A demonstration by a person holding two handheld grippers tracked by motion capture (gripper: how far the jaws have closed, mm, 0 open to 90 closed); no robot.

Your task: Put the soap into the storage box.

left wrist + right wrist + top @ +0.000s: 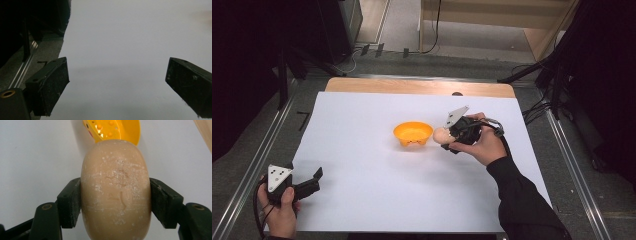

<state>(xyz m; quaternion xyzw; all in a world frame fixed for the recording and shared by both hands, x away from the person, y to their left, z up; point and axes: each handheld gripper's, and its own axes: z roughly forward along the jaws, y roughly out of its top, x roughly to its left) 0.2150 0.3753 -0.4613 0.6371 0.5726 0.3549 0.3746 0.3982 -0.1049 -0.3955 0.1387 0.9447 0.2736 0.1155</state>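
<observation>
A: What we log first: the table [417, 86], a light wooden top showing as a strip along its far edge.

B: We note a white sheet [362, 170] lying flat on it, covering nearly the whole top.

A: On the sheet we record one orange bowl [412, 134], upright, near the middle.

In the right gripper view the soap [116, 192] runs off the bottom edge and hides most of the bowl [117, 130] beyond the right hand-held gripper [116, 202]. A blurred smudge [206, 18] sits far past the left hand-held gripper [117, 82], too vague to name.
</observation>
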